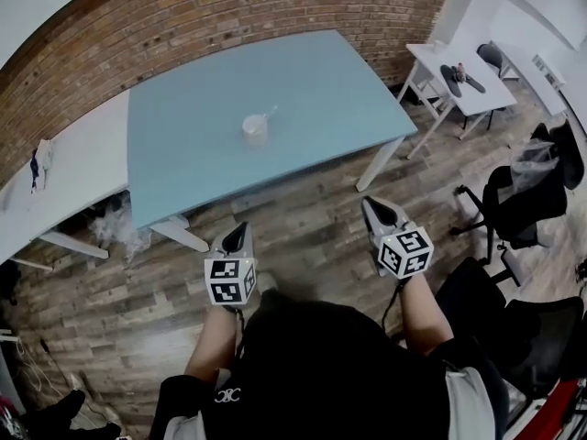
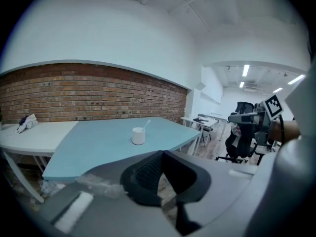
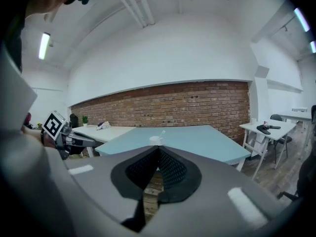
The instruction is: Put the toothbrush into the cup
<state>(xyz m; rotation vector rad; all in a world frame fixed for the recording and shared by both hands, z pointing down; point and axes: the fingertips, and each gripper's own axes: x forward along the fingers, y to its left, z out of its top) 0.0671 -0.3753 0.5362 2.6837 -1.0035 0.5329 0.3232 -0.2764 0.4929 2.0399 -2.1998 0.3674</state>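
A white cup (image 1: 255,126) stands near the middle of the light-blue table (image 1: 312,90), and a white toothbrush (image 1: 269,115) leans out of it. Both grippers hang over the wooden floor, well short of the table's near edge. My left gripper (image 1: 242,230) is shut with nothing in it. My right gripper (image 1: 373,206) is also shut and empty. In the left gripper view the cup (image 2: 138,136) and toothbrush (image 2: 145,126) sit beyond the closed jaw tips (image 2: 162,153). In the right gripper view the cup (image 3: 156,140) shows just above the closed tips (image 3: 158,149).
A white table (image 1: 73,168) adjoins the blue one on the left, with a small bundle (image 1: 38,165) on it. Another white desk (image 1: 470,88) stands at the back right. Black office chairs (image 1: 523,200) stand to my right. A brick wall (image 1: 229,16) runs behind the tables.
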